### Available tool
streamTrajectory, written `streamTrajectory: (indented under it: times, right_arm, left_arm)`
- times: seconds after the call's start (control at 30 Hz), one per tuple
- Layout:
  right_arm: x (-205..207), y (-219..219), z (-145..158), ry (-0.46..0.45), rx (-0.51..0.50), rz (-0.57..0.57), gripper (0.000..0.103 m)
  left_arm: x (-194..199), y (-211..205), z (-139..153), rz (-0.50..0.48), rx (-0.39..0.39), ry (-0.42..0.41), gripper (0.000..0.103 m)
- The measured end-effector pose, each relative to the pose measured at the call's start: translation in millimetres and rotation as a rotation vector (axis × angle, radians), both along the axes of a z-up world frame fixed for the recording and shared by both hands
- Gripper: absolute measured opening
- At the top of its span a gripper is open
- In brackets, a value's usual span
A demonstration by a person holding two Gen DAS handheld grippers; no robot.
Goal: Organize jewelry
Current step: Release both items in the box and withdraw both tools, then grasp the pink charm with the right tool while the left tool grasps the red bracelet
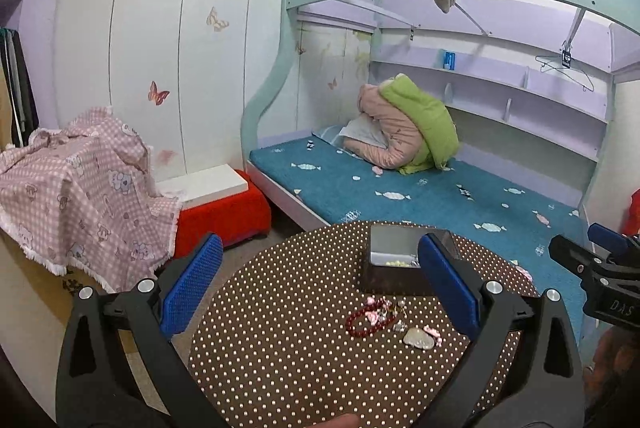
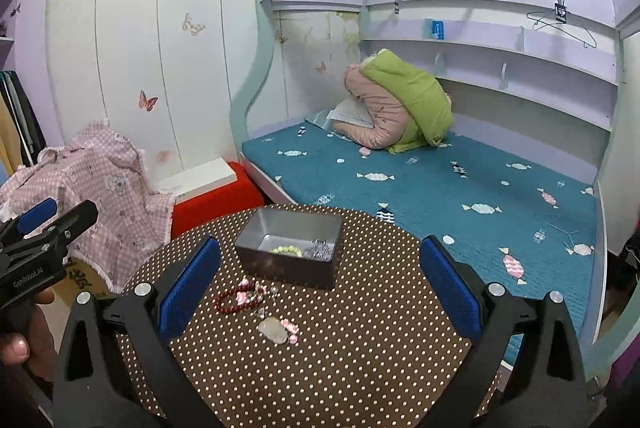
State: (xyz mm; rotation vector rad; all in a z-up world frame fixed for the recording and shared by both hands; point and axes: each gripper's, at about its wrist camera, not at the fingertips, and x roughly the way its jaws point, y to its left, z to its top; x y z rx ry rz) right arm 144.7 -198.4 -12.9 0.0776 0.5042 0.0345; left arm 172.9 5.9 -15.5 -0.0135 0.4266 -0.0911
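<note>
Polka-dot surface [image 2: 360, 368]: tin box [image 2: 290, 252] at far edge, red bead bracelet [image 2: 232, 300] tangled mid-surface. Our left gripper [image 1: 320, 292] and right gripper [image 2: 320, 292] gape wide, empty. Risk: snagging neighbouring pieces.

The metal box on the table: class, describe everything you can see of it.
The metal box is a rectangular, lidless tin, dark outside and dull silver inside. It stands upright on the polka-dot table, toward its far edge. Inside lie a pale green bead bracelet and a silvery chain. Neither gripper touches it.
</note>
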Motion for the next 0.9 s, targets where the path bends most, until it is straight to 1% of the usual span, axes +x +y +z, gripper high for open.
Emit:
streamTrajectory:
  times: [0.13, 0.27, 0.4, 0.6, 0.7, 0.77, 0.8, 0.83, 0.87, 0.9]
  right_arm:
    - [-3, 1, -3, 0.005, -0.001, 0.011, 0.095]
    - [2, 2, -16, 0.045, -0.005, 0.024, 0.095]
    - [13, 2, -41, 0.121, -0.008, 0.038, 0.095]
    - [30, 7, -83, 0.239, -0.024, 0.076, 0.095]
    - [40, 11, -101, 0.291, -0.033, 0.103, 0.088]
    - [48, 14, -112, 0.322, -0.041, 0.121, 0.077]
    - [51, 16, -115, 0.330, -0.044, 0.129, 0.073]
    - [55, 18, -120, 0.343, -0.051, 0.138, 0.065]
    - [60, 20, -126, 0.360, -0.063, 0.149, 0.060]
    - [64, 21, -130, 0.370, -0.068, 0.158, 0.058]
  left_arm:
    - [-8, 5, -7, 0.005, -0.018, 0.005, 0.098]
    - [-9, 7, -15, 0.006, -0.020, 0.021, 0.098]
    - [-6, 7, -24, 0.005, -0.006, 0.036, 0.098]
    - [1, 5, -48, -0.003, 0.000, 0.073, 0.098]
    - [8, 4, -62, -0.004, 0.006, 0.105, 0.098]
    - [14, 3, -72, -0.002, 0.008, 0.131, 0.098]
    - [15, 3, -75, -0.003, 0.007, 0.140, 0.098]
    - [18, 3, -80, -0.004, 0.008, 0.151, 0.098]
    - [20, 2, -84, -0.003, 0.010, 0.160, 0.098]
    - [22, 1, -87, -0.002, 0.014, 0.168, 0.098]
